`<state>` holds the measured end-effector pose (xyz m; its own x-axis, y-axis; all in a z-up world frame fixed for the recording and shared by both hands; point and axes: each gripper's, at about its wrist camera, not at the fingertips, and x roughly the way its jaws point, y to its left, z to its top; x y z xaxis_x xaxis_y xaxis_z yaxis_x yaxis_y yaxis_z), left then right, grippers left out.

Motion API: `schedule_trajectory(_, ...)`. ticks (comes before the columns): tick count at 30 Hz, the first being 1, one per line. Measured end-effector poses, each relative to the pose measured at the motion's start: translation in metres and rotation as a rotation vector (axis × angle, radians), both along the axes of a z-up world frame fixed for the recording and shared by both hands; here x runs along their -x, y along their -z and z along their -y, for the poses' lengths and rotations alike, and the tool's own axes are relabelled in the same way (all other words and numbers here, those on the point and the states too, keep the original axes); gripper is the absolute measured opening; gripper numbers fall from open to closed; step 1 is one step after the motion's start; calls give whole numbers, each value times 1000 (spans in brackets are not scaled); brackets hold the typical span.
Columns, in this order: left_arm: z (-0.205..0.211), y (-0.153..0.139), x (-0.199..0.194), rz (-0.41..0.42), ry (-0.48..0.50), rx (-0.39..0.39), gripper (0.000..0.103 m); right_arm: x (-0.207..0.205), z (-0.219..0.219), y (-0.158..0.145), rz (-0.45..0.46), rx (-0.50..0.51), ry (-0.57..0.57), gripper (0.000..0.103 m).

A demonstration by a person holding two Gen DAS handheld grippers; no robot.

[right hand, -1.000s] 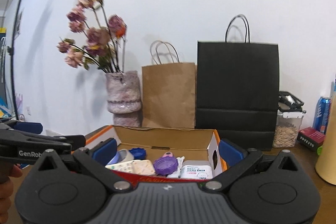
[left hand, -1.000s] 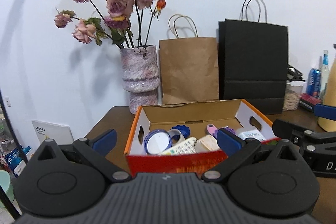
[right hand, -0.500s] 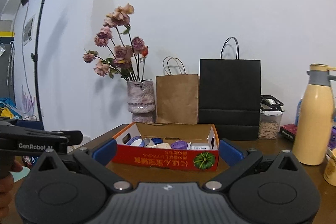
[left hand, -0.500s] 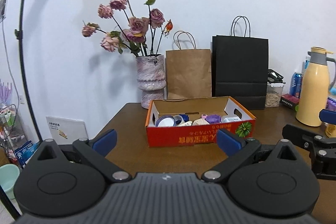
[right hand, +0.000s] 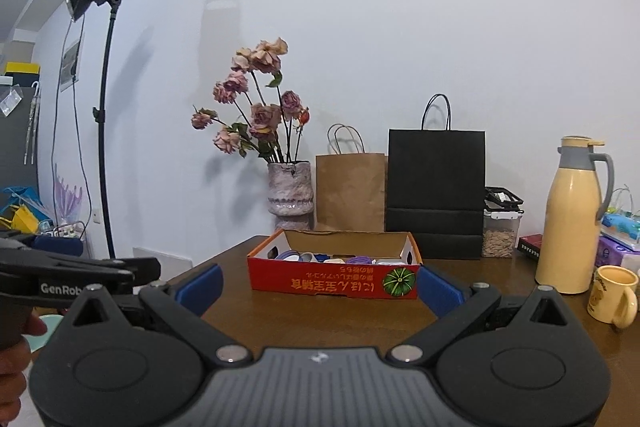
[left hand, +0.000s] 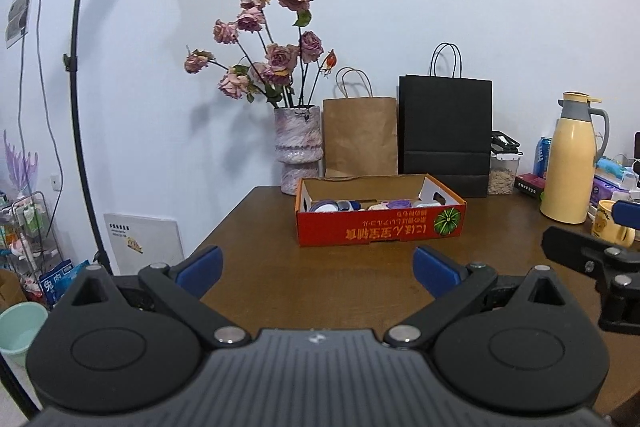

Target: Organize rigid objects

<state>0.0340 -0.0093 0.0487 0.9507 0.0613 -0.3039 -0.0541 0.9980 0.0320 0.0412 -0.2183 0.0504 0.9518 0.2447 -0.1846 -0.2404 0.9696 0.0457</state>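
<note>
A red cardboard box (left hand: 380,229) (right hand: 332,281) sits on the brown table and holds several small items: tape rolls, a purple lid, white packets. My left gripper (left hand: 318,269) is open and empty, held back from the box near the table's front edge. My right gripper (right hand: 318,291) is open and empty, also well short of the box. The right gripper shows at the right edge of the left wrist view (left hand: 592,259); the left gripper shows at the left edge of the right wrist view (right hand: 72,271).
Behind the box stand a vase of dried roses (left hand: 298,151), a brown paper bag (left hand: 360,137) and a black paper bag (left hand: 446,129). At the right are a yellow thermos (right hand: 572,215), a yellow mug (right hand: 612,293) and a food jar (right hand: 500,237). A light stand (left hand: 78,99) is left of the table.
Both grippers have pulled back and away from the box, which now looks small and far. Both stayed open and empty.
</note>
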Motion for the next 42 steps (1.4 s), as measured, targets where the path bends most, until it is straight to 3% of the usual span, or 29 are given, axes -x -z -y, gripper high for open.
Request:
schedule_trajectory(7,-2,-1,14,-9,7,2,103,27,-2,-4,6,10,18,103)
schedule_trajectory(42,1,-4,17,-10,15,0,103,23,-2,-6,6,9,12,103)
